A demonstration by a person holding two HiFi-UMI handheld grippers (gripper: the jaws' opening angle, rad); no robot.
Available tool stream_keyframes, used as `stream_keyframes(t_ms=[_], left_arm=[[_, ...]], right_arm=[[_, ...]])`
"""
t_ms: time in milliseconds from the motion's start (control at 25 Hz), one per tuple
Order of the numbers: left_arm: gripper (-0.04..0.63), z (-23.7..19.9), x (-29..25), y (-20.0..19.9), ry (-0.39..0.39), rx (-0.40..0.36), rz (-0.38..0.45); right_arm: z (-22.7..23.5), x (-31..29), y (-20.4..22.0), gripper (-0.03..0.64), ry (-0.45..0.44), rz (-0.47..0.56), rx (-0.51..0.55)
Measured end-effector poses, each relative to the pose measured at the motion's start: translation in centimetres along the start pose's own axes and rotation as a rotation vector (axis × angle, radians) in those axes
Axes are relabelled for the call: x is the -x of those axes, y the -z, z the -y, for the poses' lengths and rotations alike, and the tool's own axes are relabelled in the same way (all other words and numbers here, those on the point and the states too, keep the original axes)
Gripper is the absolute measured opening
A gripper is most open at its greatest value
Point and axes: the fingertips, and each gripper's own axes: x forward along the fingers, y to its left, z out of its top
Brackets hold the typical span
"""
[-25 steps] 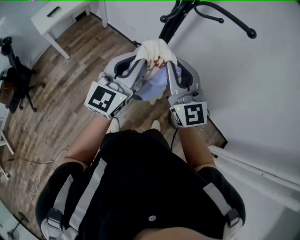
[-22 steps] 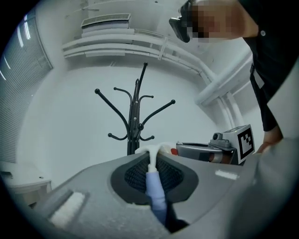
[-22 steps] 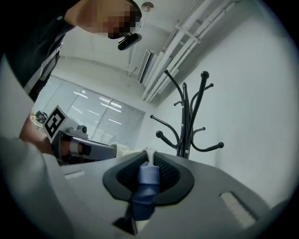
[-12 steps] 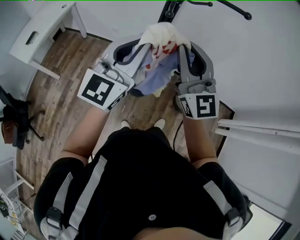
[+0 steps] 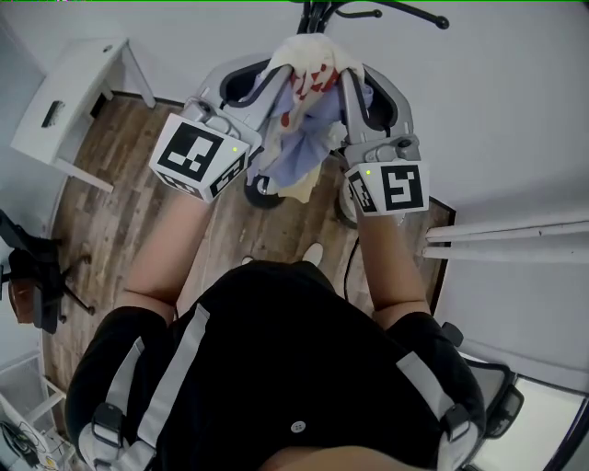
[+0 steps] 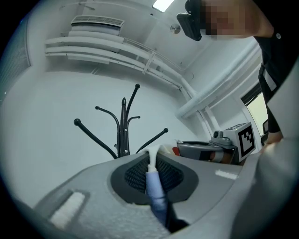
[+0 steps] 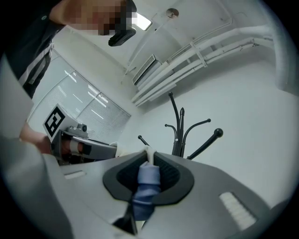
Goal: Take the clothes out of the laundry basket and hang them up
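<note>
The garment [image 5: 304, 129], cream with red marks and a pale blue part, hangs bunched just in front of the black coat rack [image 5: 324, 11], held up between both tools. The left tool [image 5: 276, 75] is clamped on one fold of it and the right tool [image 5: 348, 81] on another, close together. Wooden floor [image 5: 120, 212] spreads below the rack's foot.

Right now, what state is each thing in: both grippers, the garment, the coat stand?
left gripper: shut on an edge of the garment.
right gripper: shut on another edge of the garment.
garment: bunched, held up between the two grippers, clear of the floor, not yet hung.
coat stand: upright, with every hook in view bare.
</note>
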Motion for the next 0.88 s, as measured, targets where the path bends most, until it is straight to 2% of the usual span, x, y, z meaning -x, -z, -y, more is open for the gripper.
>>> stream_keyframes(t_ms=[240, 400, 680, 760, 880], left_arm=[[0.017, -0.8, -2.7, -3.2, 0.014, -0.03, 0.03], [0.017, -2.3, -4.8, -4.9, 0.006, -0.078, 0.04], [0.017, -3.8, -5.8, -3.2, -0.071, -0.12, 0.047], [0.017, -5.3, -7.0, -1.6, -0.109, -0.12, 0.025], [0.017, -8.2, -9.0, 1.6, -0.159, -0.101, -0.051]], right_arm=[[3.0, -1.8, -3.0, 0.041, 0.02, 0.043, 0.039], [4.9, -3.7, -4.2, 0.041, 0.028, 0.065, 0.055], [5.6, -3.6, -2.1, 0.04, 0.055, 0.061, 0.065], [6.4, -4.6, -0.2, 0.04, 0.064, 0.034, 0.058], [7.7, -6.9, 3.6, 0.04, 0.076, -0.049, 0.035]])
